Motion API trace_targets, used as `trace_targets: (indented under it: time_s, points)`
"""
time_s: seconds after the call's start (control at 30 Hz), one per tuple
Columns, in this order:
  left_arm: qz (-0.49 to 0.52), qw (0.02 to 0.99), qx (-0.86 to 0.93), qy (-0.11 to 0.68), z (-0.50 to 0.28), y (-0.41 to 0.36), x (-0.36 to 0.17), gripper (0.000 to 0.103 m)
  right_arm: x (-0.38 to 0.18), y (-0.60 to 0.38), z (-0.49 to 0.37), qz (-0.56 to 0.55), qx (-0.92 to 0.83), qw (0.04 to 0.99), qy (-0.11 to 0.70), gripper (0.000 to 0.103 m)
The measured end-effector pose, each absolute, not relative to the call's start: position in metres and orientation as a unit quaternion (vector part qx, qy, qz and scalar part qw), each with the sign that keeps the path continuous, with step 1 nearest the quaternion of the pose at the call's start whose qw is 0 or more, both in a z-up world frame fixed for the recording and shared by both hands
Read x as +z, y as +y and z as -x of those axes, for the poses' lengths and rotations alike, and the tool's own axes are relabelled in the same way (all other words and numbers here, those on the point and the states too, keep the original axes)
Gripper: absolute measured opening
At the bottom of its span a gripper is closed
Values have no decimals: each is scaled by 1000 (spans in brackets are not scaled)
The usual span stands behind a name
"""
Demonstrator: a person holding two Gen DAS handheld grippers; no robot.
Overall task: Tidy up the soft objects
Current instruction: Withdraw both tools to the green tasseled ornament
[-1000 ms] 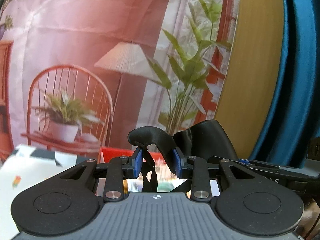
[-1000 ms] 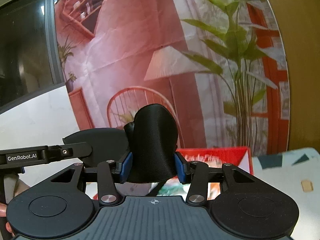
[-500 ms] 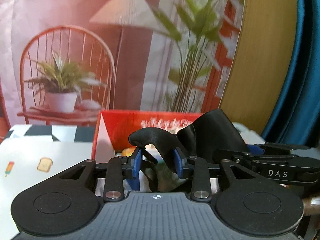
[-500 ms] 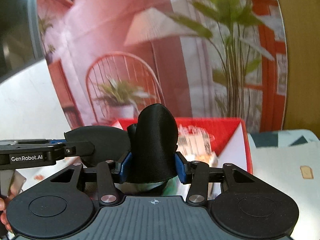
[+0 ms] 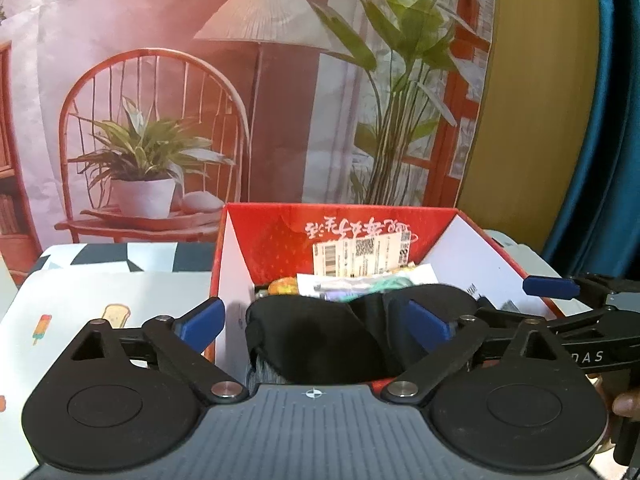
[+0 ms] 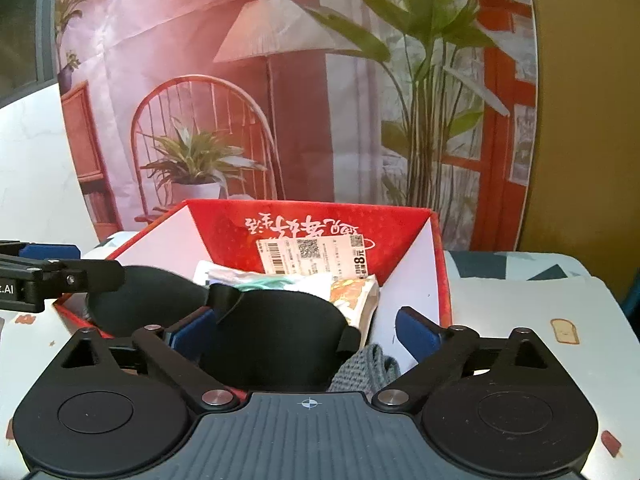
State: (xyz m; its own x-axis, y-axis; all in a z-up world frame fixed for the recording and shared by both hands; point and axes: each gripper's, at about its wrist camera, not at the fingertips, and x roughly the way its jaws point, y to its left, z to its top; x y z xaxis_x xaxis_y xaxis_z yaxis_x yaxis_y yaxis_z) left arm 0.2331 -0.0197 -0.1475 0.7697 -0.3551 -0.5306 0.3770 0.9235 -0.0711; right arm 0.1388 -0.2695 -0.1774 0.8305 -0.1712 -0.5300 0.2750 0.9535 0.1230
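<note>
A black eye mask (image 5: pixel 312 340) lies in the open red box (image 5: pixel 340 210), on top of the things inside it. My left gripper (image 5: pixel 314 324) straddles the mask, its jaws opening wide, and the blue pads (image 5: pixel 200 320) stand clear of the fabric. In the right wrist view the same mask (image 6: pixel 276 332) sits between the spread jaws of my right gripper (image 6: pixel 304 332), also opening; the right pad is well clear. The left one is close to the mask's strap. Each gripper's fingertip (image 6: pixel 48 250) shows in the other's view.
The box (image 6: pixel 312 210) also holds a labelled packet (image 6: pixel 352 296), papers and a grey knitted piece (image 6: pixel 368 368). It stands on a white cloth with toast prints (image 5: pixel 116 314). A printed backdrop (image 5: pixel 256 100) hangs close behind; a blue curtain (image 5: pixel 600 160) hangs on the right.
Both grippers came down together with the mask held between them, into the red box. Then both jaws spread wide and the mask dropped flat into the box.
</note>
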Motion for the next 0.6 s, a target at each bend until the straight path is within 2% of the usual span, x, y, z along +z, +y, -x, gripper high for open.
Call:
trace_targets:
  time_s: [0.1,0.4,0.6]
  points:
    - [-26,941,-192,277,-219,-16,-146,102,-173,-262,-126,-95,-111,956,256,102]
    - [-49,940,-184,284,-162,4,-157,103,-168,-228,-79,-104,-77,965,228,102]
    - [-52,937,-164,304,-126,16,-178,103,-185,-205,-50,-118,-63,961,243,102]
